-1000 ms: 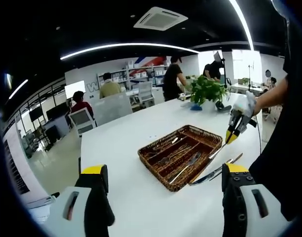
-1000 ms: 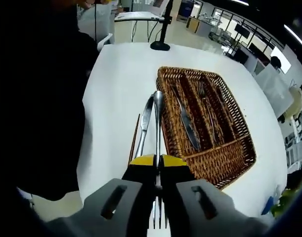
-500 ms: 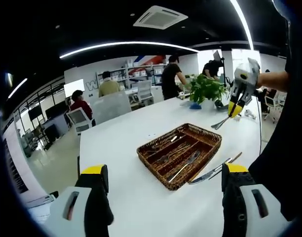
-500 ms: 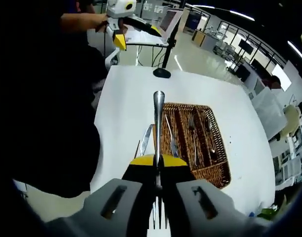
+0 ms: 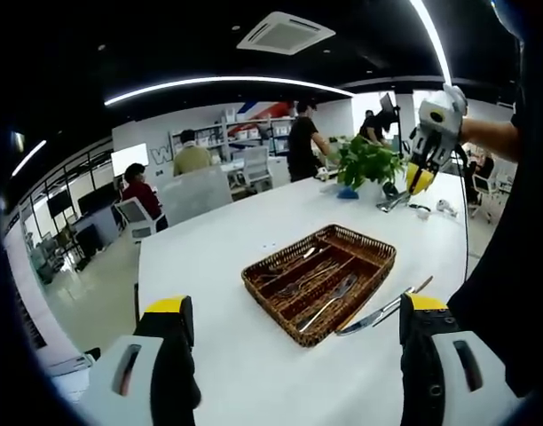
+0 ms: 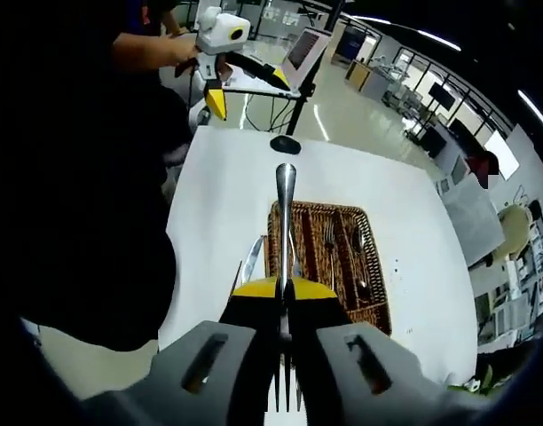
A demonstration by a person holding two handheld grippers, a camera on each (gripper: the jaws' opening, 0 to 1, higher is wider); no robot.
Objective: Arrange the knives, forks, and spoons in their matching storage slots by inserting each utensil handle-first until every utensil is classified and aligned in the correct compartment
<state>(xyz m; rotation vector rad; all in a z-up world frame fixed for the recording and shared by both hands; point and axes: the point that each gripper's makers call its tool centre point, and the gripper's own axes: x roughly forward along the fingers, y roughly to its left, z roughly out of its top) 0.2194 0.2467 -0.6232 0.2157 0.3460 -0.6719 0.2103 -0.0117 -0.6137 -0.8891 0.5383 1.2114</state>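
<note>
an open office beyond the tongs: long white table (image 5: pixel 254 355), potted plant (image 5: pixel 367 162) at its far end, white chairs (image 5: pixel 258 166), curved ceiling light strips (image 5: pixel 227 82), ceiling air vent (image 5: pixel 284 33), glossy pale floor (image 5: pixel 85 297).

Right claw (image 5: pixel 417 184) holds a fork (image 5: pixel 394 201) above the wicker tray (image 5: pixel 375 267)

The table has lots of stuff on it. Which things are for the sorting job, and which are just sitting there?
For the job:
right gripper, holding a fork
wicker tray
knife beside the tray

Just there:
potted plant
black stand
</note>
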